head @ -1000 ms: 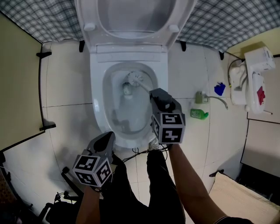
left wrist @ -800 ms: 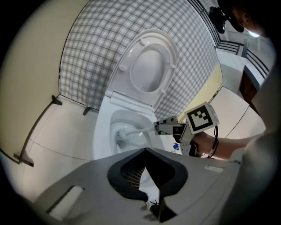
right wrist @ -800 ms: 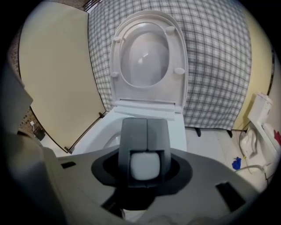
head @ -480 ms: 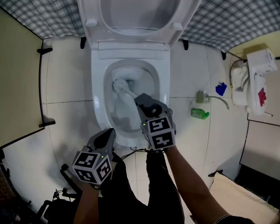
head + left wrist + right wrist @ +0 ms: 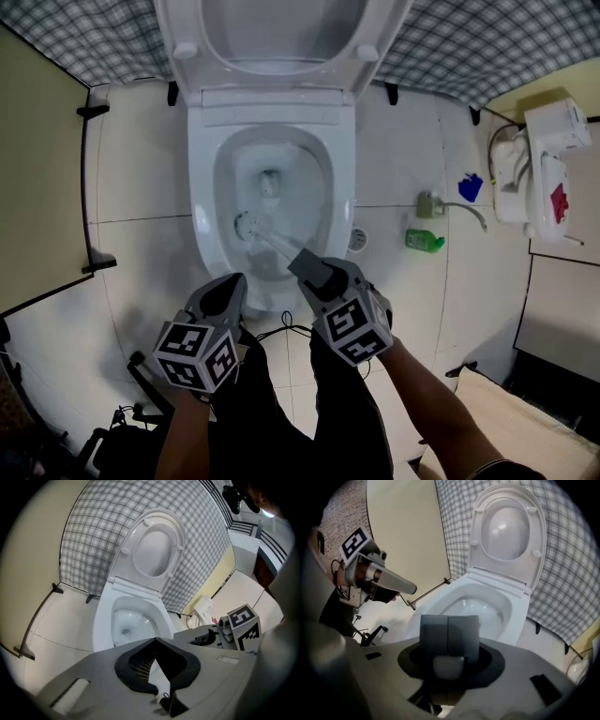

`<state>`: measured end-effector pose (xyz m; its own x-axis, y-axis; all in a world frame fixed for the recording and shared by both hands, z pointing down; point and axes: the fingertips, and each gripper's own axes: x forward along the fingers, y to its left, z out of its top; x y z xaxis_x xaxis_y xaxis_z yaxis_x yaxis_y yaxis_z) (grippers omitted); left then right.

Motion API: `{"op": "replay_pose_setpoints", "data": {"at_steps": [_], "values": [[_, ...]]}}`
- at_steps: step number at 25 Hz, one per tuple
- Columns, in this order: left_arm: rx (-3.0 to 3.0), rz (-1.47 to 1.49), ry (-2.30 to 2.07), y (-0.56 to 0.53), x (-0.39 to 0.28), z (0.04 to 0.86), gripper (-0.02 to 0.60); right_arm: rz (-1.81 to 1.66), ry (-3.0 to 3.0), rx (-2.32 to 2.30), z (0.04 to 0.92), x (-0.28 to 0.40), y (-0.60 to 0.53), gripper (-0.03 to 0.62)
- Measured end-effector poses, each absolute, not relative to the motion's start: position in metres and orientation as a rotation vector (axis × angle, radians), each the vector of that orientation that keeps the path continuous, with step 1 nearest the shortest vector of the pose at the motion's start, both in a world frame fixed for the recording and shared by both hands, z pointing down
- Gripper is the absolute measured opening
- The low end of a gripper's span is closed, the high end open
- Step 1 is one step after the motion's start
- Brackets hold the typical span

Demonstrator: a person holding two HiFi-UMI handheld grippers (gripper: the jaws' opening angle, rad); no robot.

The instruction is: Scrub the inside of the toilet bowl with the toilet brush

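Observation:
The white toilet bowl [image 5: 201, 220] stands with seat and lid up. Inside it, the toilet brush head [image 5: 247, 225] rests against the bowl's left inner wall, and its pale handle [image 5: 277, 247] runs down-right into my right gripper [image 5: 306, 266]. That gripper is shut on the handle above the bowl's near rim. In the right gripper view the pads [image 5: 436, 637] stand together in front of the bowl [image 5: 518, 616] and hide the brush head. My left gripper [image 5: 232, 283] hangs shut and empty in front of the bowl's near-left rim; its tips [image 5: 154, 640] meet below the bowl [image 5: 104, 620].
The raised lid [image 5: 272, 28] leans on a checked wall. A beige partition [image 5: 37, 187] closes the left side. On the floor to the right are a green bottle [image 5: 424, 242], a hose fitting [image 5: 450, 212], a blue object [image 5: 471, 188] and a white unit [image 5: 551, 169]. Cables [image 5: 281, 328] lie by my feet.
My right gripper has come back toward me and rolled. The brush head has swept from the back of the bowl to its left inner wall. The left gripper has stayed put.

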<state>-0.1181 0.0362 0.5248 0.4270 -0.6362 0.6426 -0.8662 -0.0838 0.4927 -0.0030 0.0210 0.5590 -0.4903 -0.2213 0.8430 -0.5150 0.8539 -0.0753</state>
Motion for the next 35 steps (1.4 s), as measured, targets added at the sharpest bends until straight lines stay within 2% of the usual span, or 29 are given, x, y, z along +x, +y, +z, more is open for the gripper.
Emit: {"op": "replay_pose_setpoints", "data": {"at_steps": [9,17,24,35], "values": [[1.811,0.333,-1.268,0.042,-0.102,0.525,0.008,0.407,-2.047,0.331,0.531,0.03,0.067,0.175],[1.805,0.327,-1.277,0.046,-0.106,0.524,0.008,0.245,-1.95,0.247,0.531,0.04,0.059,0.173],[1.787,0.321,-1.288,0.051,-0.114,0.527,0.008,0.181,-1.932,0.281,0.561,0.018,0.024,0.173],[1.773,0.296,-1.286,0.046,-0.117,0.533,0.009,0.268,-1.98,0.495,0.591,-0.025,-0.049,0.172]]}}
